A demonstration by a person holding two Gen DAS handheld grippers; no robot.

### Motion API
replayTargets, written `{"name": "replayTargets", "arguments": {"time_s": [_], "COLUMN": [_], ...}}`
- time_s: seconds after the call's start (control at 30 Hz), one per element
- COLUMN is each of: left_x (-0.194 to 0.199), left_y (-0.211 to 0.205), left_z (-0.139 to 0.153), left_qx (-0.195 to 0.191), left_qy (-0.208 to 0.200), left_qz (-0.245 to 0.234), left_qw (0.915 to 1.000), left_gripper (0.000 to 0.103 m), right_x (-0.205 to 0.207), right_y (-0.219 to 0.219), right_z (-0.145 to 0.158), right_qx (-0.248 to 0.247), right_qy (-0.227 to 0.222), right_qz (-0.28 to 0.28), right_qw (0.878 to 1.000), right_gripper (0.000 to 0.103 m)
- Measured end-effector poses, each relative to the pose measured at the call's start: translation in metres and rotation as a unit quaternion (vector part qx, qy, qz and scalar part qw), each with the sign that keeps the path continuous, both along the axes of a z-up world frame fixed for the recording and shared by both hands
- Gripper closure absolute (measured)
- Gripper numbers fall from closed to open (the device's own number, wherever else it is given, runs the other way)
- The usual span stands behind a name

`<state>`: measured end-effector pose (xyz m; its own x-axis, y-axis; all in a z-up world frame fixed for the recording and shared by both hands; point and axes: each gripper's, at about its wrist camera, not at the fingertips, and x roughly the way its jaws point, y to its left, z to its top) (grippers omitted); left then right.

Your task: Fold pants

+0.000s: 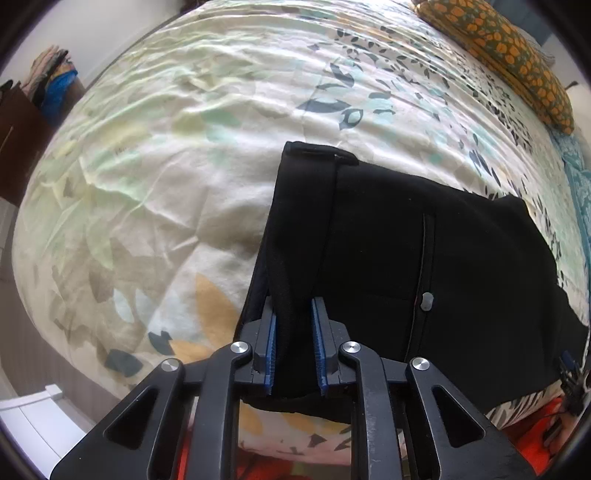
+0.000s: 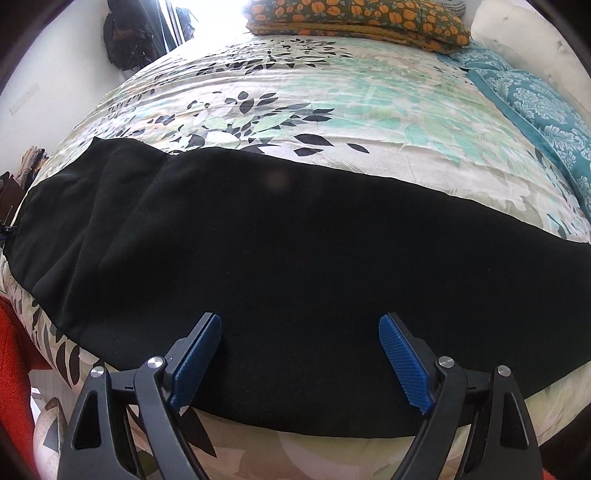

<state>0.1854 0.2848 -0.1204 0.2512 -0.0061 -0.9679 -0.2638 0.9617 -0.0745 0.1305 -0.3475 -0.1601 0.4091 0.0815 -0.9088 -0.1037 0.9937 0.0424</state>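
Note:
Black pants (image 1: 424,258) lie on a floral bedspread (image 1: 166,166). In the left wrist view the waistband end is nearest, with a pocket seam and a grey button (image 1: 427,301). My left gripper (image 1: 293,314) is shut on a bunched fold of the waistband edge, raised a little off the bed. In the right wrist view the pants (image 2: 295,240) stretch as a long band across the bedspread (image 2: 332,110). My right gripper (image 2: 300,328) is open, with its blue pads over the near edge of the pants, holding nothing.
An orange-patterned pillow (image 2: 354,18) lies at the far end of the bed, and teal pillows (image 2: 535,99) at the right. A red cloth (image 2: 14,369) shows at the bed's near left edge. A dark cabinet with stacked clothes (image 1: 44,92) stands left of the bed.

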Motion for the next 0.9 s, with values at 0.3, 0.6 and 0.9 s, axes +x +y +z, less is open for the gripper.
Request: {"name": "replayTargets", "arguments": {"time_s": [0.3, 0.6, 0.9], "left_x": [0.011, -0.018, -0.030], "left_y": [0.000, 0.010, -0.133], "left_z": [-0.007, 0.047, 0.069], "left_qx": [0.074, 0.106, 0.001], "left_qy": [0.005, -0.080, -0.183], "left_qz": [0.013, 0.076, -0.033], "left_qw": [0.9971, 0.9883, 0.9826], "left_gripper": [0.096, 0.036, 0.028], "right_x": [0.000, -0.004, -0.012], "right_y": [0.000, 0.000, 0.013], "right_z": [-0.007, 0.001, 0.033], "right_qx": [-0.012, -0.025, -0.036], "right_qy": [-0.002, -0.013, -0.095], "right_qz": [-0.001, -0.010, 0.010], "right_qw": [1.000, 1.000, 0.995], "right_gripper": [0.006, 0.001, 0.001]}}
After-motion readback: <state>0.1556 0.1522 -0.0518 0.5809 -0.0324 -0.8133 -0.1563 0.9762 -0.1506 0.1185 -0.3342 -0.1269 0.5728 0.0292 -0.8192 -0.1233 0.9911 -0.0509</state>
